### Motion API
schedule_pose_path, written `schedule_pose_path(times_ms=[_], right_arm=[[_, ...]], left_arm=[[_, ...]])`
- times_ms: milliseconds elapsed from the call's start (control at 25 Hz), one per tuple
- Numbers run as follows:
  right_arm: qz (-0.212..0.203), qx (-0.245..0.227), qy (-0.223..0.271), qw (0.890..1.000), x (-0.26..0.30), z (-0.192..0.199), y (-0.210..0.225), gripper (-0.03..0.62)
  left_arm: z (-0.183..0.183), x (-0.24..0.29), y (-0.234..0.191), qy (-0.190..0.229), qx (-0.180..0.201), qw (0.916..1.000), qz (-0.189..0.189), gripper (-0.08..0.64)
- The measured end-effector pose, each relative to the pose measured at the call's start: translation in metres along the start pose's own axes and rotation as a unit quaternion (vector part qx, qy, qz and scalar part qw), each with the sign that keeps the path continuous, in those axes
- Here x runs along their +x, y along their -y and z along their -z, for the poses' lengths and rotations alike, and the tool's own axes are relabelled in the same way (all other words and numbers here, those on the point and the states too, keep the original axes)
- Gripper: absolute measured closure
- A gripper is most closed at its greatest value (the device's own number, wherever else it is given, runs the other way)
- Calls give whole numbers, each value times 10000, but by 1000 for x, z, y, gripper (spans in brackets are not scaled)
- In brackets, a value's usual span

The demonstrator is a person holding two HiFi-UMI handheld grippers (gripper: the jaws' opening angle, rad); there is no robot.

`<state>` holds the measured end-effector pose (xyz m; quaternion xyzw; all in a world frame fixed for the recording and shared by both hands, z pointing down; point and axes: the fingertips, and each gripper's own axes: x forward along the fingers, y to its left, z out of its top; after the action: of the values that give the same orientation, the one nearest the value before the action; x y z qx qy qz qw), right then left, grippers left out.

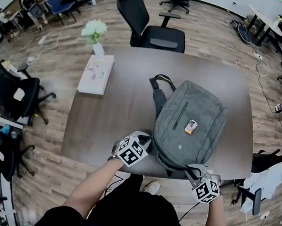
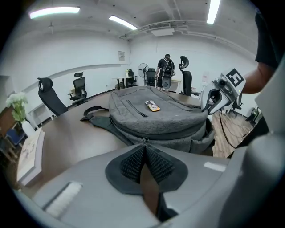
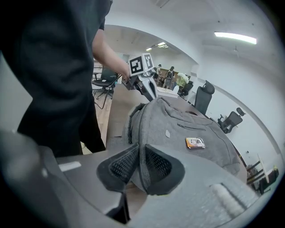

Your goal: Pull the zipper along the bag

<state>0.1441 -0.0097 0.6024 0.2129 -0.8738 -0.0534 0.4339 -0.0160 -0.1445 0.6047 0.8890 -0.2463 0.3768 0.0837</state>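
OFFICE MEETING TABLE: A grey backpack (image 1: 190, 122) lay flat at the near edge of a dark table (image 1: 104, 126), with a person standing over it and a two-jaw gripper in each hand. The left gripper (image 1: 147, 140) was at the bag's near-left corner. Its jaws were drawn almost fully together, and the small metal zipper pull (image 2: 144, 141) was nipped at their very tips. The right gripper (image 1: 193, 170) was at the near-right corner, its jaws closed part-way on a fold of the bag's grey cloth (the fabric filled the gap between the pads in the right gripper view).

By the look of it, both holds were set and the pull itself was the step in hand, with one claw on the tab and the other bracing the bag. How much of the zip had already been run could not be told from these views.

The next move would call for drawing the tab along the dark zipper line that curves round the bag's side. The pull should stay in line with the teeth while the right claw holds the cloth taut. A tab that small could slip out if the angle wandered.
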Motion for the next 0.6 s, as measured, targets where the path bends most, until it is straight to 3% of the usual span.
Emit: schedule_pose_path(times_ms=[80,160,240,320,440,600], right_arm=[[20,175,25,9998,-2,-3,-1,531],[61,660,402,9970,-9,-22,4,497],[148,1316,999,9861,-20,-55,14,479],[288,1768,1261,9757,-17,-81,22,479],[427,2029,1298,9696,16,-105,29,440],[384,2256,980,9685,53,-124,36,437]], left_arm=[[0,-3,4,57,-2,10000,-43,532],[-3,-6,6,136,18,9999,-75,532],[-5,-9,9,144,101,9998,-68,532],[-5,-9,13,121,131,9998,-16,532],[-8,-10,16,132,109,9998,24,532],[-12,-12,29,151,163,9996,164,532]])
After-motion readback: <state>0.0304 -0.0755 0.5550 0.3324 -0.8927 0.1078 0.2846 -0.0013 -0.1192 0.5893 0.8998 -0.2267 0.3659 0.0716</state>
